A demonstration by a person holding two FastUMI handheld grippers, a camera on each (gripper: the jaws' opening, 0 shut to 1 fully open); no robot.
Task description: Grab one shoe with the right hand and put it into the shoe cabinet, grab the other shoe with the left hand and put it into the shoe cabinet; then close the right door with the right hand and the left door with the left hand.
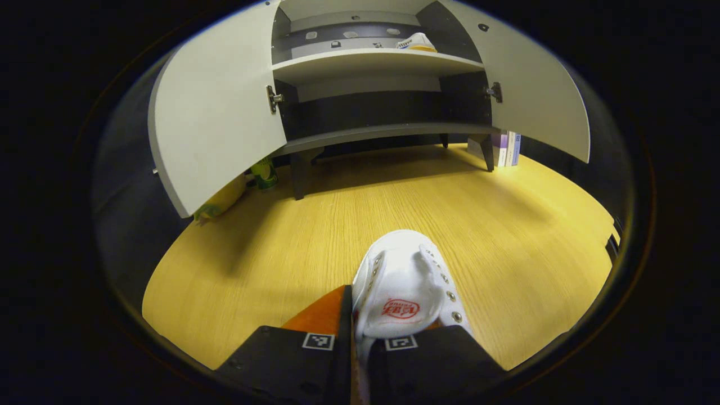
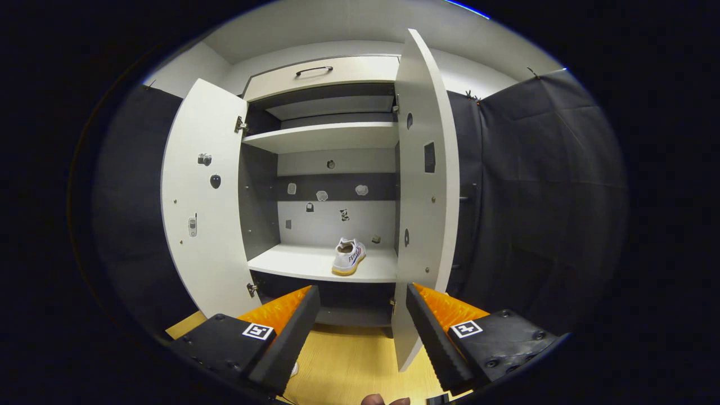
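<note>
Left gripper [image 1: 353,332] clamps a white shoe [image 1: 402,287]; its mate [image 2: 348,256] sits shelved.
Right gripper [image 2: 360,315] fingers spread wide, cabinet doors [image 2: 205,197] open ahead.

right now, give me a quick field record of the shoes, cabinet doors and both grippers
left gripper: shut on white shoe, over the wooden floor
right gripper: open, holding nothing, facing the cabinet
second shoe: on a cabinet shelf
left door: open
right door: open
steps left: place held shoe, close both doors

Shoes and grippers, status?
Left gripper shut on second shoe, over floor. Right gripper open. First shoe on shelf. Both doors open.
</note>
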